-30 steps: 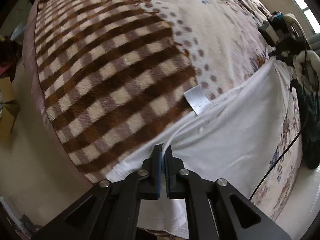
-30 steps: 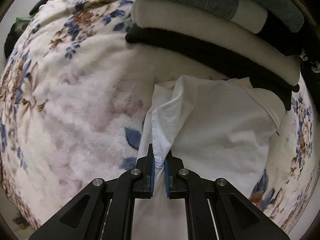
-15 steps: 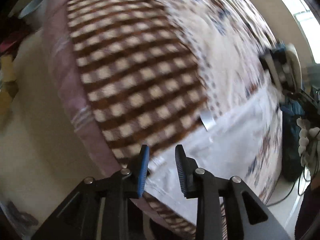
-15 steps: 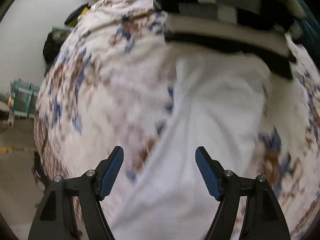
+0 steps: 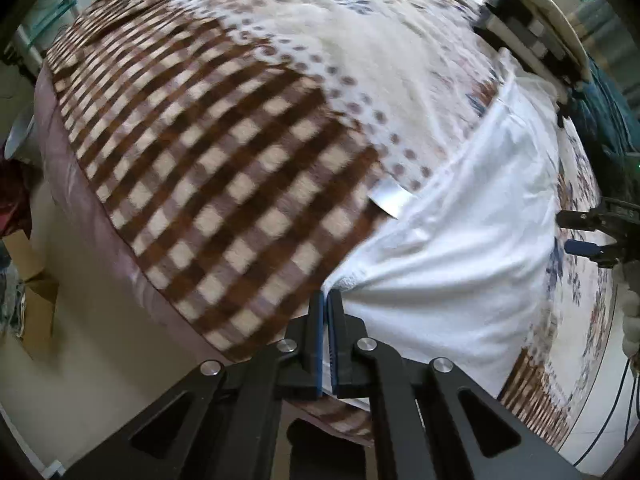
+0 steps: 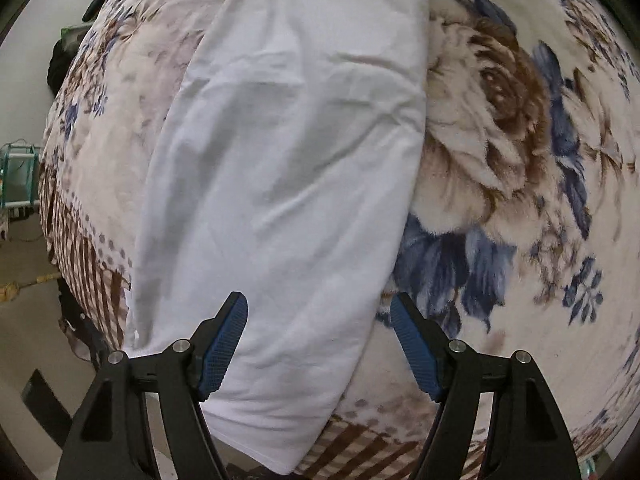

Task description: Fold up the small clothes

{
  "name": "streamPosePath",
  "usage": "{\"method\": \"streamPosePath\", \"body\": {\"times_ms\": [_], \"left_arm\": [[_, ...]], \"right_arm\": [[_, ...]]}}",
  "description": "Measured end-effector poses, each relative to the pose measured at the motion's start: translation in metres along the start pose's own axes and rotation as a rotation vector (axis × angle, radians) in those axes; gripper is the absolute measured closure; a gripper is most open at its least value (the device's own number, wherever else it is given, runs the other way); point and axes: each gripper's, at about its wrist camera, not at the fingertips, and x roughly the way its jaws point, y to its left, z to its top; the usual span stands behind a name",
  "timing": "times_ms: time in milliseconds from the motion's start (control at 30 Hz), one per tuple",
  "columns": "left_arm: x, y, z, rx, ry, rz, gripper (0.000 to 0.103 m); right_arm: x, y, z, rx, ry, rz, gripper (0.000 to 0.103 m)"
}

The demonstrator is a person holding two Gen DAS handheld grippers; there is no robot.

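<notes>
Left gripper (image 5: pixel 327 300) fingers pinch white garment (image 5: pixel 460 248) on blanket (image 5: pixel 224 160).

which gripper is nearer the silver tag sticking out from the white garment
Left. The left gripper is shut on the white garment's corner just below the silver tag; the right gripper hangs open past the garment's far side.
</notes>
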Motion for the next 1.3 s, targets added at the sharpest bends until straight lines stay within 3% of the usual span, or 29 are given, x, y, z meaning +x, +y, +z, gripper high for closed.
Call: {"method": "streamPosePath", "body": {"times_ms": [67, 167, 333, 567, 600, 633, 667, 700, 933, 1100, 1167, 1200, 1233, 1267, 1300], "left_arm": [[0.009, 0.006, 0.004, -0.002, 0.053, -0.028, 0.102], [0.0, 0.005, 0.002, 0.029, 0.037, -0.04, 0.102], [0.002, -0.001, -0.001, 0.017, 0.028, -0.034, 0.102], [0.007, -0.004, -0.006, -0.032, 0.002, -0.001, 0.102], [0.008, -0.003, -0.005, -0.044, 0.002, 0.002, 0.102], [0.009, -0.002, -0.005, -0.056, 0.004, 0.002, 0.102], [0.01, -0.003, -0.006, -0.067, 0.003, 0.002, 0.102], [0.01, -0.002, -0.005, -0.074, 0.003, 0.003, 0.102], [0.002, -0.003, -0.004, -0.113, -0.008, -0.001, 0.102], [0.016, 0.002, -0.001, -0.117, 0.032, 0.002, 0.102], [0.017, 0.013, 0.002, -0.167, 0.029, -0.03, 0.098], [0.015, 0.021, 0.002, -0.201, 0.025, -0.056, 0.098], [0.01, 0.031, 0.002, -0.243, 0.023, -0.071, 0.091], [0.004, 0.04, 0.002, -0.277, 0.014, -0.083, 0.084], [-0.003, 0.05, 0.001, -0.31, -0.002, -0.105, 0.073]], "right_arm": [[-0.009, 0.004, 0.013, 0.003, -0.02, 0.001, 0.027], [-0.035, 0.003, 0.046, 0.038, -0.078, 0.027, 0.027], [-0.065, 0.018, 0.138, 0.036, -0.183, 0.05, 0.027], [-0.024, 0.044, 0.283, 0.049, -0.171, -0.047, 0.031], [-0.017, 0.048, 0.295, 0.052, -0.169, -0.063, 0.041], [-0.01, 0.049, 0.304, 0.051, -0.164, -0.077, 0.066], [-0.006, 0.049, 0.31, 0.057, -0.157, -0.097, 0.084], [-0.005, 0.047, 0.314, 0.083, -0.167, -0.117, 0.094], [-0.015, 0.05, 0.328, 0.112, -0.242, -0.191, 0.097], [0.0, 0.058, 0.343, 0.1, -0.205, -0.233, 0.097], [0.01, 0.061, 0.351, 0.074, -0.159, -0.26, 0.096], [0.007, 0.063, 0.352, 0.063, -0.154, -0.254, 0.092], [0.005, 0.065, 0.353, 0.052, -0.149, -0.226, 0.081], [0.0, 0.067, 0.352, 0.033, -0.141, -0.179, 0.056], [-0.006, 0.07, 0.348, 0.011, -0.139, -0.138, 0.023]]}}
